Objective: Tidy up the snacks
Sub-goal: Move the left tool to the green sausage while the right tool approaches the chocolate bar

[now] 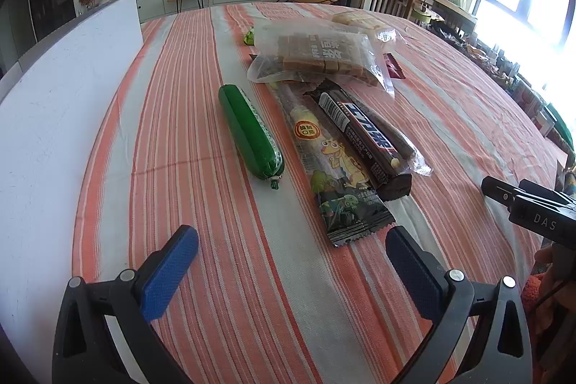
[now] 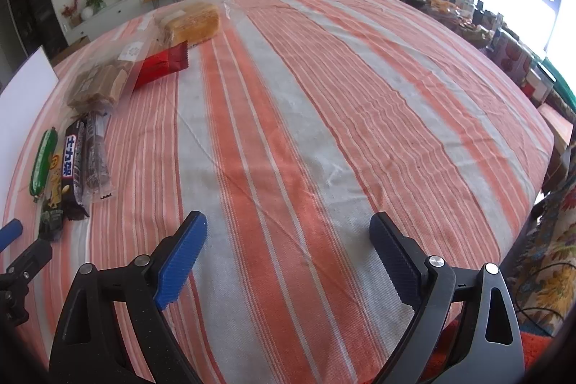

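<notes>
Snacks lie on the striped tablecloth (image 1: 201, 189). A green sausage stick (image 1: 250, 132), a dinosaur-print packet (image 1: 334, 168) and a dark chocolate bar (image 1: 370, 135) lie side by side. Behind them is a clear bag of brown cubes (image 1: 320, 54). My left gripper (image 1: 291, 261) is open and empty, just short of the dinosaur packet. My right gripper (image 2: 288, 247) is open and empty over bare cloth (image 2: 306, 132). In the right wrist view the sausage (image 2: 43, 161), chocolate bar (image 2: 73, 164), cube bag (image 2: 99, 85), a red packet (image 2: 162, 63) and a yellow cake pack (image 2: 192, 22) lie to the left.
A white board (image 1: 61, 117) stands along the table's left edge. The right gripper's body (image 1: 536, 207) shows at the right of the left wrist view. A small green item (image 1: 248, 36) lies beyond the cube bag. Cluttered shelves (image 2: 504, 38) line the window side.
</notes>
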Demonstrator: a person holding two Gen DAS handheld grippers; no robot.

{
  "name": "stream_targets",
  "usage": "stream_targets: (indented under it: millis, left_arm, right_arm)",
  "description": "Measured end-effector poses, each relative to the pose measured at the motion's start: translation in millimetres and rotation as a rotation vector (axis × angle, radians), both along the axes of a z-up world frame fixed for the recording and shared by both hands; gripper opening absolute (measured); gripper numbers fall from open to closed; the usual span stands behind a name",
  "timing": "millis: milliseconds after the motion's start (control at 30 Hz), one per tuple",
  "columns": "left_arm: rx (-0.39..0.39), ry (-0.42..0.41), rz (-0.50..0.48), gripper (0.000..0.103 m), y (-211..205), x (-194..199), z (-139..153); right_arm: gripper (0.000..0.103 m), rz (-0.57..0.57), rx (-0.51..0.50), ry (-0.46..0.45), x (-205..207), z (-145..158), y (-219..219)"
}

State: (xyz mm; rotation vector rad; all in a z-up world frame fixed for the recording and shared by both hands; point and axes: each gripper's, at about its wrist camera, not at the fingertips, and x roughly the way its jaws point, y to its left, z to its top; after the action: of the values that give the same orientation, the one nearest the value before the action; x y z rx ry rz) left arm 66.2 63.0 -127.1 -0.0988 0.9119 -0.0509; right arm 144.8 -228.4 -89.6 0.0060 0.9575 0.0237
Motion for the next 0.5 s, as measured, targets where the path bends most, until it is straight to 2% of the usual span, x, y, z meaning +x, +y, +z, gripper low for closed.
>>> stream_targets:
  millis: [267, 500]
  left_arm:
    - [-0.007, -0.004, -0.002, 0.103, 0.9, -0.9, 0.6]
    - [-0.081, -0.027, -0.003, 0.103, 11.2, -4.5, 2.7]
  right_arm:
    - [0.095, 0.012, 0.001, 0.001, 0.2, 0.2, 0.2]
    - [0.095, 0.016, 0.002, 0.001, -0.2, 0.4, -0.3]
